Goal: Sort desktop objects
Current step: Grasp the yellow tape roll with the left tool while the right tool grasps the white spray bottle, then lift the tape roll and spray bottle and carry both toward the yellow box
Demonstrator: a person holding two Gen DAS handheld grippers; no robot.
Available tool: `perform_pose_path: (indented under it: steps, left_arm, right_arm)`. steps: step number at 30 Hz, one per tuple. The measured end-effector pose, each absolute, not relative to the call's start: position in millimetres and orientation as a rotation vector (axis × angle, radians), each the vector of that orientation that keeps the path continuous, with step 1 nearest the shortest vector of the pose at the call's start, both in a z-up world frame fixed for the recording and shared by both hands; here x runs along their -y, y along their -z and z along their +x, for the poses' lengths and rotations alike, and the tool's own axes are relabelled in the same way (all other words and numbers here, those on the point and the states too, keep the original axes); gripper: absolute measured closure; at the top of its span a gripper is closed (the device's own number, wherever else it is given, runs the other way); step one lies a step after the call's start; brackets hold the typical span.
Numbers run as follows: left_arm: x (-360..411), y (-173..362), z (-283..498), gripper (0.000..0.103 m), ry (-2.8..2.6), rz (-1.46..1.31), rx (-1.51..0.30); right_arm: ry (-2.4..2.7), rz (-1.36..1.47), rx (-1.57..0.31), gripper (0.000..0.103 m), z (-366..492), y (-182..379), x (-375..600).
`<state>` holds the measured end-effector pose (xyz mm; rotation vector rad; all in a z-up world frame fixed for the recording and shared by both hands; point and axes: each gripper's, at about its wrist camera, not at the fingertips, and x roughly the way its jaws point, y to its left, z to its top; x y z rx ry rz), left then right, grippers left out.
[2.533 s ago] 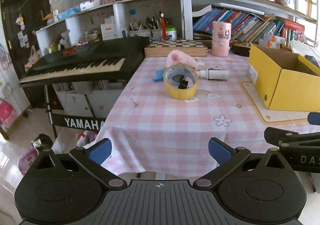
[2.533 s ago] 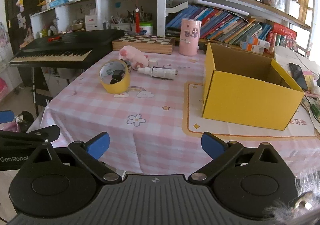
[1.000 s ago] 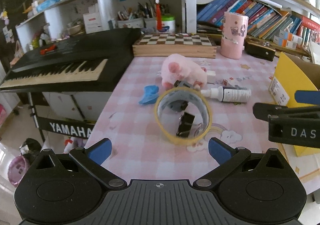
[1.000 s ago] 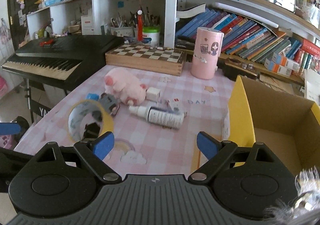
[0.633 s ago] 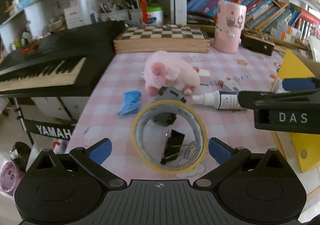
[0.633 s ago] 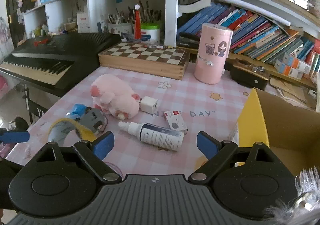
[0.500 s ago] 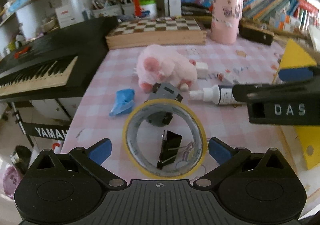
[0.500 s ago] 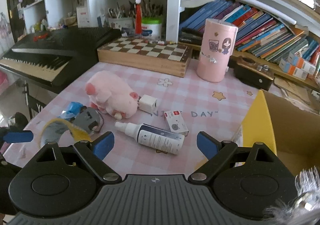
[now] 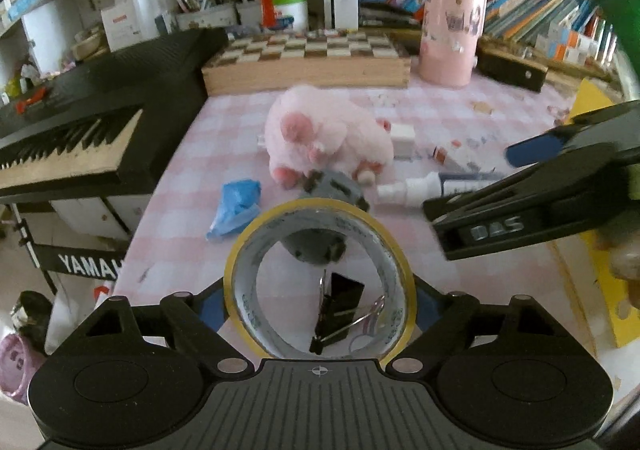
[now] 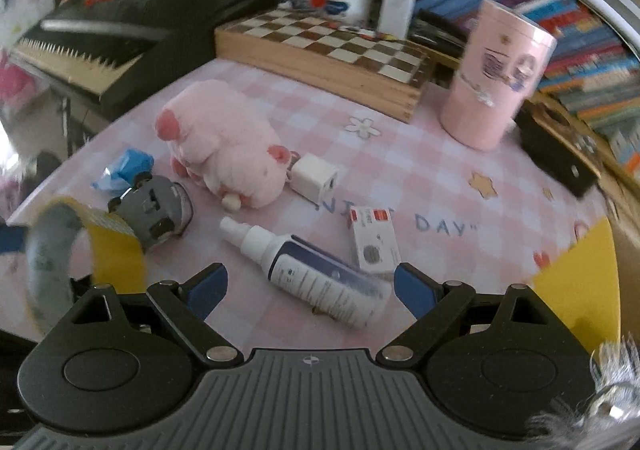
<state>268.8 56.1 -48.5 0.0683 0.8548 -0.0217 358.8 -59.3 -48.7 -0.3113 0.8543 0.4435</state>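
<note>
The surface (image 10: 408, 170), under a pink checked cloth, carries everything here. At its far edge lie a black keyboard (image 9: 80, 118) and a wooden chessboard box (image 10: 324, 50), with a tall pink cup (image 10: 496, 78) standing to the right of the box. A yellow cardboard box (image 10: 576, 270) sits at the right.

In the middle lies a pink plush pig (image 9: 324, 134) on its side, with a white plug adapter (image 10: 314, 174) just beside it. Nearer, a white and navy spray bottle (image 10: 316, 274) lies flat, a small red and white carton (image 10: 372, 242) touching its far end. A grey toy car (image 10: 154, 206) and a crumpled blue wrapper (image 9: 236, 202) lie left of the pig.

A roll of yellow tape (image 9: 320, 278) stands on edge, a black binder clip (image 9: 336, 306) seen through its ring. The left tongs (image 9: 320, 310) have just been closing, blue pads now at the roll's two sides; whether they press it is unclear. The right tongs (image 10: 308, 290) stand wide open, empty, above the bottle.
</note>
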Motion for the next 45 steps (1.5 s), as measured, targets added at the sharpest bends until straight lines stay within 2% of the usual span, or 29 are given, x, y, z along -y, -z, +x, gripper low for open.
perform_pose_path:
  steps: [4,6,8,9,10,11,13,23,25,26,30,45]
  left_arm:
    - [-63.4,34.6,261.0,0.014,0.035,0.018,-0.811]
    - [-67.5,30.5,258.6,0.014,0.033,-0.005,-0.800]
    - [-71.1,28.4,256.9,0.014,0.021,-0.024,-0.795]
    - [-73.7,27.5,256.1,0.014,0.014,-0.034,-0.793]
    - [-76.6,26.8,254.9,0.014,0.008,-0.046,-0.791]
    - [-79.0,26.2,254.1,0.014,0.003,-0.057,-0.790]
    - [-82.3,25.9,252.3,0.014,-0.007,-0.073,-0.789]
    - [-86.4,21.4,242.8,0.014,-0.020,-0.086,-0.770]
    - [-88.5,21.1,240.2,0.014,-0.025,-0.092,-0.768]
    - [-89.7,20.9,239.1,0.014,-0.029,-0.097,-0.767]
    - [-92.6,18.1,233.9,0.014,-0.037,-0.117,-0.755]
    - [-95.1,-4.1,205.2,0.014,0.049,-0.150,-0.718]
  right_arm:
    - [-0.461,-0.356,-0.884,0.013,370.9,57.0,54.6]
    - [-0.471,-0.351,-0.904,0.017,372.8,59.7,55.5]
    - [-0.480,-0.360,-0.921,0.035,369.9,59.4,56.7]
    - [-0.484,-0.364,-0.931,0.038,366.5,58.2,57.6]
    - [-0.491,-0.365,-0.938,0.046,361.1,56.0,59.9]
    - [-0.495,-0.368,-0.938,0.058,355.6,53.7,62.0]
    - [-0.492,-0.371,-0.938,0.069,346.3,50.6,65.5]
    - [-0.484,-0.246,-0.993,0.066,363.9,66.0,59.9]
    - [-0.477,-0.248,-0.992,0.067,362.6,65.6,58.5]
    - [-0.475,-0.245,-0.989,0.072,361.8,65.5,58.6]
    - [-0.473,-0.206,-0.988,0.073,356.5,62.5,61.5]
    - [-0.433,0.024,-0.854,0.073,274.1,-5.0,95.7]
